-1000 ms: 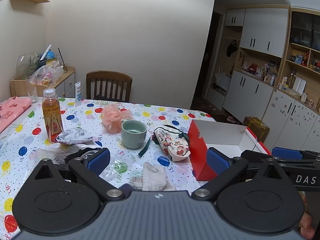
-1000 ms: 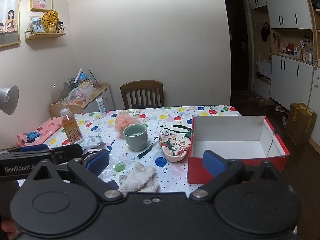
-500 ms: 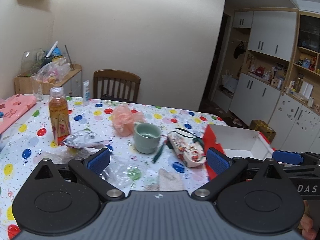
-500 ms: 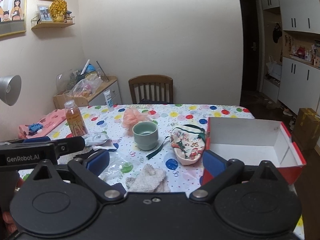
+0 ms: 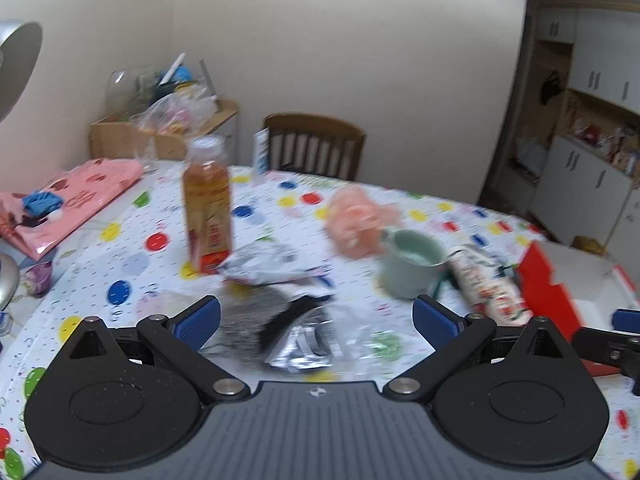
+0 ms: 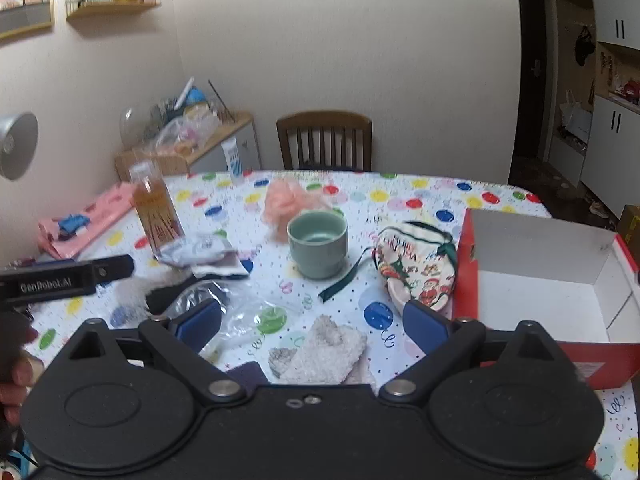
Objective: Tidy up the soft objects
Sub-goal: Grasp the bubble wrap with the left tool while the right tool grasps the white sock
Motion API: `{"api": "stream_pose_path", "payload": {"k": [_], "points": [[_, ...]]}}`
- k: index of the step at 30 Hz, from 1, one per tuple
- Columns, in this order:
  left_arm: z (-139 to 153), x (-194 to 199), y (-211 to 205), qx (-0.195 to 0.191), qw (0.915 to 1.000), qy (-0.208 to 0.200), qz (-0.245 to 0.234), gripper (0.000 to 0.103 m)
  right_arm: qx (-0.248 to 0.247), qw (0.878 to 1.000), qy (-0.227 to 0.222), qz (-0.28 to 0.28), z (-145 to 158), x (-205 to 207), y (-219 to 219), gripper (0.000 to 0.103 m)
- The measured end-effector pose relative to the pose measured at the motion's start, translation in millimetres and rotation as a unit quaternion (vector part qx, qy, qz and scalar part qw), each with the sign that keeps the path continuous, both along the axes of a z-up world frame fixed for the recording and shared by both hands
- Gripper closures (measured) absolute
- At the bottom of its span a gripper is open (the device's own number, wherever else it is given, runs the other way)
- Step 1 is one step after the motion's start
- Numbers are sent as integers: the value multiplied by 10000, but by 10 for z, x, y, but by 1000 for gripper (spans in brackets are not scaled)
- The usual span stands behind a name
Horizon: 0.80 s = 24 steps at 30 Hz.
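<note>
- left gripper (image 5: 316, 318) fingers wide apart, nothing between them, held above near edge of table (image 5: 132, 256)
- right gripper (image 6: 312, 322) fingers also spread, empty, hovering above a fuzzy white cloth (image 6: 324, 350)
- left gripper body also shows at left edge of right wrist view, person's fingers (image 6: 16, 376) on it
- fuzzy white cloth lies flat on dotted tablecloth near the front edge, just left of red box (image 6: 464, 272)
- red box open, white inside, at right end of table
- Christmas-print pouch (image 6: 416, 268) with green strap lies beside box's left wall, looks to be touching it
- green cup (image 6: 318, 240) upright mid-table, pink mesh sponge (image 6: 286, 202) just behind it
- grey-and-black cloth (image 5: 260, 318) below left gripper's view, crumpled, blurred
- clear plastic bag (image 6: 244, 316) next to it, between the two cloths
- silver snack packet (image 5: 264, 266) rests against the foot of an amber drink bottle (image 5: 208, 204), bottle upright
- pink bag (image 5: 68, 200) on far left end of table
- wooden chair (image 6: 324, 140) behind table at the wall
</note>
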<state>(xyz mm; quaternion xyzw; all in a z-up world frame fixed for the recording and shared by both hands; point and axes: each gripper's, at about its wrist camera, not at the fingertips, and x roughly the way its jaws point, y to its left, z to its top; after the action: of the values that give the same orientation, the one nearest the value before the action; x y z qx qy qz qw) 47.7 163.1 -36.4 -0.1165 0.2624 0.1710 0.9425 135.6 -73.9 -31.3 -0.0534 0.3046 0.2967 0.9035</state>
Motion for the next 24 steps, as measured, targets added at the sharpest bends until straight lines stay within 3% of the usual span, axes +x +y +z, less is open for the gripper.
{"api": "stream_pose_path", "payload": {"k": [14,24], "points": [[-701,218,643,65,9934,975,603,1,-1002,9942,367,133,-712,373,483,9],[-1161,249,989,-70,9839,1579,834,1,-1256,9890,769,129,-1056,588,622,9]]}}
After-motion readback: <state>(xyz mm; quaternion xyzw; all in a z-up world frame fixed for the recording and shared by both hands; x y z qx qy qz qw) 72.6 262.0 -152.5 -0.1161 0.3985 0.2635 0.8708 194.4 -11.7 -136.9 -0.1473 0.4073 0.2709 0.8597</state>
